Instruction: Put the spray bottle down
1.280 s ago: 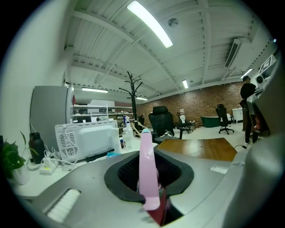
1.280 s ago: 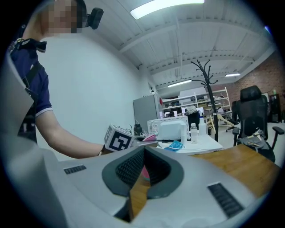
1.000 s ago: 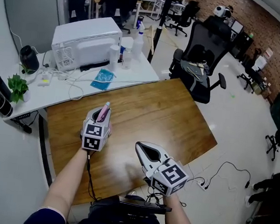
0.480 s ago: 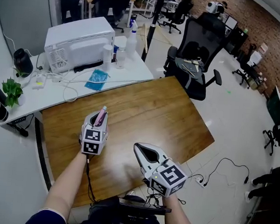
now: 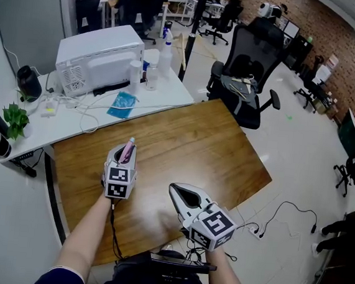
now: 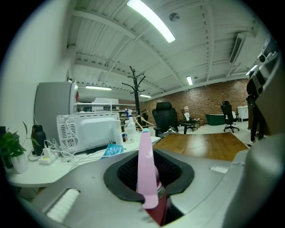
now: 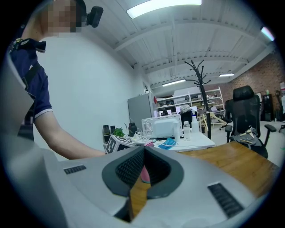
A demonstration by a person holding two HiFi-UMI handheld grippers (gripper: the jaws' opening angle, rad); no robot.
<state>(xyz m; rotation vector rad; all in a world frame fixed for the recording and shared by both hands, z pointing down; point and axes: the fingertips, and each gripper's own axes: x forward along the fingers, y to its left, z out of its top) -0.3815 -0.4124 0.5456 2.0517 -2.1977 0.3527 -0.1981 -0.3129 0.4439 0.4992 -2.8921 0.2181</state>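
A slim pink spray bottle with a dark red body sticks up between the jaws of my left gripper, which is shut on it above the left part of the wooden table. In the left gripper view the pink bottle stands upright in the gap of that gripper, pinched low down. My right gripper hovers over the table's near edge, to the right of the left one. Its jaws meet at the tips with nothing between them in the right gripper view.
A white desk behind the table carries a white microwave-like box, clear bottles, a blue packet, cables and a small plant. A black office chair stands off the table's far right corner.
The head view has shifted a little. Both grippers stay where they were, the left still holding the bottle.
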